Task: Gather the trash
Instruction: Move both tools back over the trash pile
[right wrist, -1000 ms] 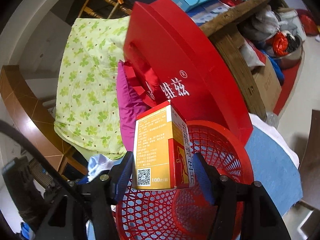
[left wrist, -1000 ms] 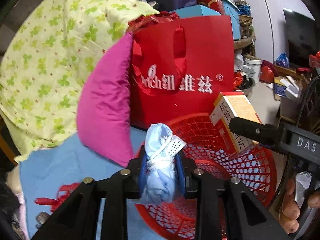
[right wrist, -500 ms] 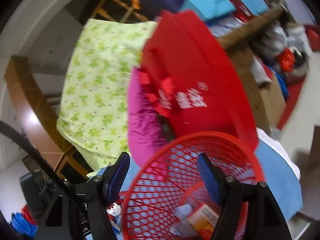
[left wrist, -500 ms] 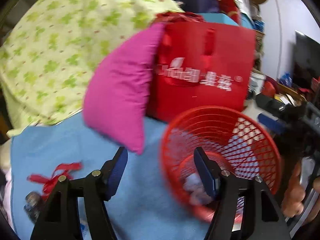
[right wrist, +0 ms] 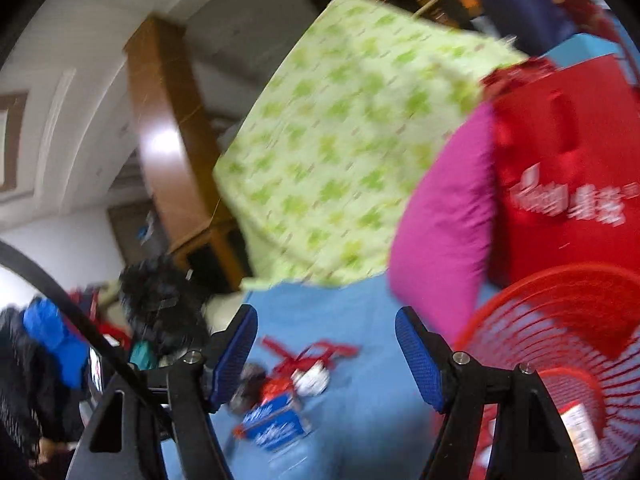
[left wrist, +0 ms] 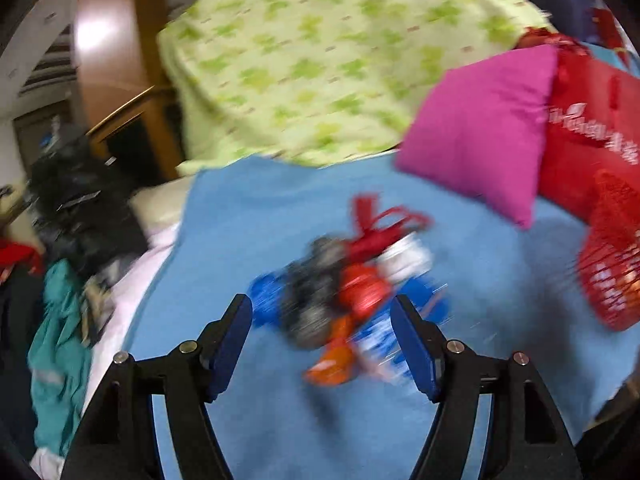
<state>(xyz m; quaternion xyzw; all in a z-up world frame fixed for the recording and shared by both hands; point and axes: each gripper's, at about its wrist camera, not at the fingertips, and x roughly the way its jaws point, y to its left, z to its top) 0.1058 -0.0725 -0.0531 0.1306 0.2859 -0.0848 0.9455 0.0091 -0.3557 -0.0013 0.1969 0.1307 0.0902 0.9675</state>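
Observation:
A blurred pile of trash (left wrist: 344,296) lies on the blue cloth (left wrist: 248,216): a red ribbon (left wrist: 380,224), a blue packet, something grey, red and orange wrappers. My left gripper (left wrist: 322,340) is open and empty just before the pile. The red mesh basket (left wrist: 612,268) stands at the right edge. In the right wrist view my right gripper (right wrist: 326,350) is open and empty; the pile (right wrist: 280,396) with a blue packet (right wrist: 276,422) lies below it, and the basket (right wrist: 568,344), with a box inside, is at the right.
A magenta cushion (left wrist: 480,136), a red paper bag (left wrist: 588,136) and a green-patterned quilt (left wrist: 320,60) stand behind the cloth. Dark clothes (left wrist: 80,208) and a teal garment (left wrist: 60,352) are heaped at the left.
Both grippers let go of their loads, the blue mask and the orange box, into the basket. Both have swung left from the basket to the trash pile.

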